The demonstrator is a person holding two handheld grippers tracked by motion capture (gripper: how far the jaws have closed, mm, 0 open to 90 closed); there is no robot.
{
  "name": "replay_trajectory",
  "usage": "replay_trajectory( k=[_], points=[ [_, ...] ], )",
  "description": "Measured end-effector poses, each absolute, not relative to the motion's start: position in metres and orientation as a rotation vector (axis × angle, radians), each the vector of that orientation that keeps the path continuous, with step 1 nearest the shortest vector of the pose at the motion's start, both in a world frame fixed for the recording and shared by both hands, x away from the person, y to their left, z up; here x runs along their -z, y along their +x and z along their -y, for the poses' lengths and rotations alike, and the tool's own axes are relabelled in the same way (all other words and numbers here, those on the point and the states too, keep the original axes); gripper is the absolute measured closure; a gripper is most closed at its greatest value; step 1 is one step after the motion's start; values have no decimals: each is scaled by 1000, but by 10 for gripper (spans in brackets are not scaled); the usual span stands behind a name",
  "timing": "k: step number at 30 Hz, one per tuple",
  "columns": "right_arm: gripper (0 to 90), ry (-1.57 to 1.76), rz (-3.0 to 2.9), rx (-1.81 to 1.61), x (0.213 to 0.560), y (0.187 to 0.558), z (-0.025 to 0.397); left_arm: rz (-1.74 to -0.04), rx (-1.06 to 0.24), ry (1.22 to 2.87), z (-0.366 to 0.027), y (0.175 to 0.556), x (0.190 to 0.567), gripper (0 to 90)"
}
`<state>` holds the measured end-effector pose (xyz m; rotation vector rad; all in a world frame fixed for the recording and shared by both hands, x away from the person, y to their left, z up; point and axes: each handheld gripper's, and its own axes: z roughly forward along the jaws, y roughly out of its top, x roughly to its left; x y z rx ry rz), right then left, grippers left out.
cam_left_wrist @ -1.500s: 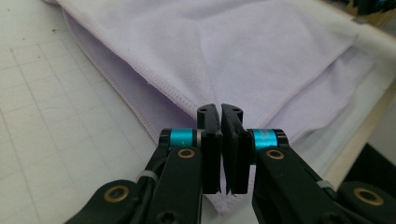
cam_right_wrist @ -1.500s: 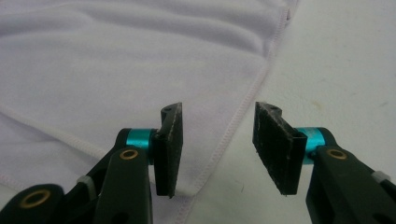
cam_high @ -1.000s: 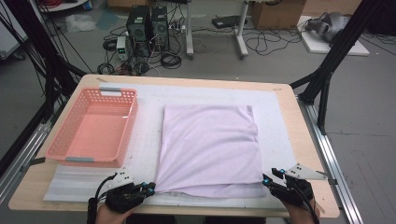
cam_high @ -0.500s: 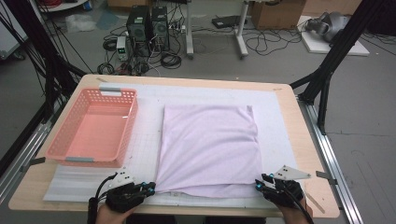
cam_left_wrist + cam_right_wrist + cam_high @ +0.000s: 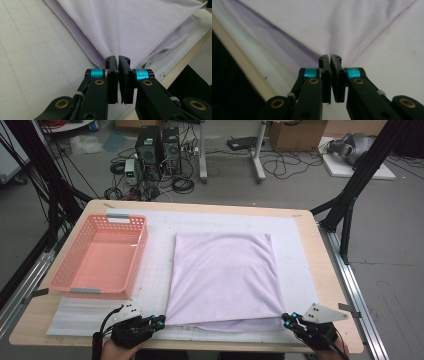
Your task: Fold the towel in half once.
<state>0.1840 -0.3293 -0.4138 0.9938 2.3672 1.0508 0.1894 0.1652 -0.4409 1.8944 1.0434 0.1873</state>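
Each gripper was clenched on a near corner of the lilac cloth [image 5: 223, 280] spread mid-table on the white mat [image 5: 155, 270]: left gripper [image 5: 118, 58], right gripper [image 5: 330, 58]. With so little hem pinched, an uneven pull could slip a corner free

light: even, soft overhead | shadows: faint beneath cloth [image 5: 222, 277] | glare: none | blur: high view softening slightly; jaws blurring close up in both gripper views
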Motion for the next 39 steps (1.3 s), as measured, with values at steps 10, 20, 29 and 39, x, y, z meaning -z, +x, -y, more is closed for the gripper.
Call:
replay_trajectory(
  k=[10,20,29,39],
  points=[
    [659,1045,-2435,-1000,429,182,333,-1054,-234,1934,-161,187,441,750],
    [560,1361,-2151,-1084,435,199,338,-1175,-278,1796,-162,206,442,466],
    [565,1367,-2207,-969,444,200,320,-1137,-272,1885,-146,205,452,519],
    [863,1352,-2280,-932,435,192,317,-1113,-326,1966,-144,193,444,857]
  ],
)
